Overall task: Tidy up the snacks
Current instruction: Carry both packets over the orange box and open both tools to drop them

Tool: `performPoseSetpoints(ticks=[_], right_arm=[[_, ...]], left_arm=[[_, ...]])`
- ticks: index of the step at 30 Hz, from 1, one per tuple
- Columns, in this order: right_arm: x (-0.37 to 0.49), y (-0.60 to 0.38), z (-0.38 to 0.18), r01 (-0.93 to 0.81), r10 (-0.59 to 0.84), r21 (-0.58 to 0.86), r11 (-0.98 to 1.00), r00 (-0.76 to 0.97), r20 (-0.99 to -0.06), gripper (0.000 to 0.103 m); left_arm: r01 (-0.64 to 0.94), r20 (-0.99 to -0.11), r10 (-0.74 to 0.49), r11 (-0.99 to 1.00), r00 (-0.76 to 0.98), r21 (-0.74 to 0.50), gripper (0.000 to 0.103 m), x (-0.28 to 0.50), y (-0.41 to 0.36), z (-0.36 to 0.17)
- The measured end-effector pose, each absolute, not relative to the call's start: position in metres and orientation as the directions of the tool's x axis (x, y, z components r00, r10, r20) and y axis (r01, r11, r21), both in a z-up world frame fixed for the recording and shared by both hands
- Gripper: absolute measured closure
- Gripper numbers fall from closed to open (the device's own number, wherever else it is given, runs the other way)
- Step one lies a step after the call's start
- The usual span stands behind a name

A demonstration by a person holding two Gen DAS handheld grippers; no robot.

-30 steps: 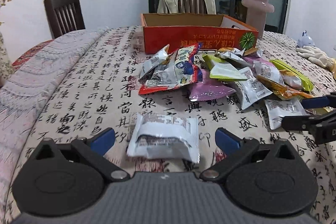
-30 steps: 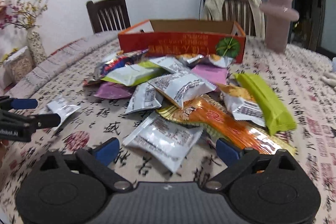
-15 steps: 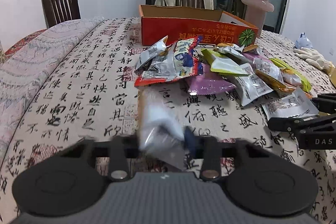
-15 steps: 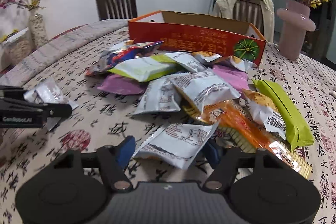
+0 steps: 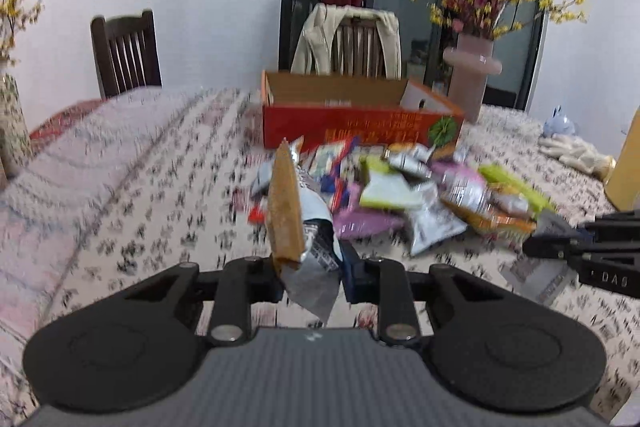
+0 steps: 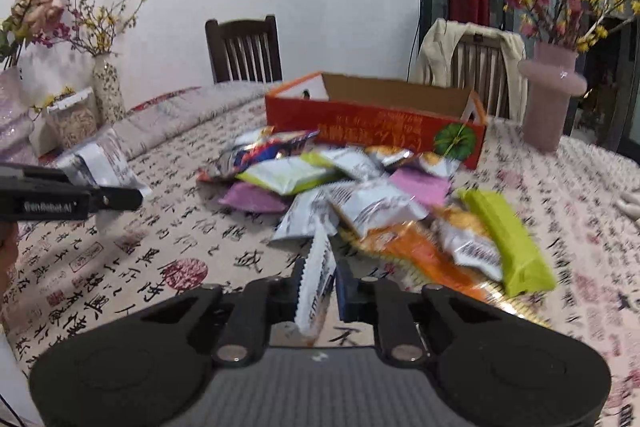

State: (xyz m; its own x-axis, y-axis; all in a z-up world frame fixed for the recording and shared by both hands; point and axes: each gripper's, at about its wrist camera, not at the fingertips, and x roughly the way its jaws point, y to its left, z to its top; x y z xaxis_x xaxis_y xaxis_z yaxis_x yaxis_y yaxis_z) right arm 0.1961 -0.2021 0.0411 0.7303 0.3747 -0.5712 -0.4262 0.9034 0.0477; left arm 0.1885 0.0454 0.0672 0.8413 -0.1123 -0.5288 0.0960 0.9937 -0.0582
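The left tongs (image 5: 310,273) pinch a silver packet (image 5: 298,219) upright, clear of the bench (image 5: 132,187), presumably to carry it to the far red box (image 5: 360,125). The snack pile (image 6: 360,195) lies just before that box. The right tongs (image 6: 318,293) have just closed on a white packet (image 6: 318,285), held edge-up.

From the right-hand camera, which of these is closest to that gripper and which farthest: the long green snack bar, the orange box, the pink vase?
Nearest first from the right gripper:
1. Green snack bar, on the right of the snack pile.
2. Orange box, behind the pile, mid-table.
3. Pink vase, beyond the box's right end.
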Motion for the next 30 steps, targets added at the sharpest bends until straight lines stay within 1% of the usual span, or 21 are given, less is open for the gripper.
performPoseSetpoints(ticks=[8,12,15,19,22,25,28,30], right_arm=[[0.198,-0.224,0.066,-0.450,0.414,0.060,0.891,0.751,-0.514,0.093],[0.217,-0.227,0.098,-0.473,0.423,0.017,0.881,0.770,-0.477,0.093],[0.243,-0.226,0.129,-0.485,0.420,-0.033,0.874,0.788,-0.449,0.093],[0.302,-0.225,0.172,-0.483,0.420,-0.054,0.874,0.806,-0.417,0.093],[0.361,-0.220,0.196,-0.481,0.424,-0.040,0.876,0.806,-0.413,0.093],[0.428,-0.208,0.202,-0.470,0.406,-0.046,0.882,0.804,-0.436,0.093],[0.498,-0.191,0.187,-0.434,0.351,-0.071,0.898,0.806,-0.477,0.093],[0.550,-0.184,0.169,-0.400,0.317,-0.052,0.915,0.793,-0.520,0.093]], left_arm=[[0.115,-0.479,-0.131,0.991,0.868,-0.063,0.077,0.212,0.046,0.111],[0.139,-0.419,-0.148,0.989,0.896,-0.051,0.077,0.242,0.050,0.147],[0.153,-0.383,-0.149,0.988,0.912,-0.021,0.077,0.278,0.050,0.174],[0.178,-0.370,-0.163,0.984,0.915,0.007,0.077,0.346,0.047,0.200],[0.172,-0.401,-0.161,0.985,0.902,-0.009,0.077,0.409,0.045,0.204],[0.134,-0.446,-0.145,0.989,0.883,-0.056,0.077,0.477,0.043,0.187],[0.108,-0.505,-0.132,0.991,0.853,-0.076,0.077,0.540,0.040,0.160],[0.095,-0.551,-0.123,0.992,0.826,-0.080,0.077,0.579,0.038,0.135]])
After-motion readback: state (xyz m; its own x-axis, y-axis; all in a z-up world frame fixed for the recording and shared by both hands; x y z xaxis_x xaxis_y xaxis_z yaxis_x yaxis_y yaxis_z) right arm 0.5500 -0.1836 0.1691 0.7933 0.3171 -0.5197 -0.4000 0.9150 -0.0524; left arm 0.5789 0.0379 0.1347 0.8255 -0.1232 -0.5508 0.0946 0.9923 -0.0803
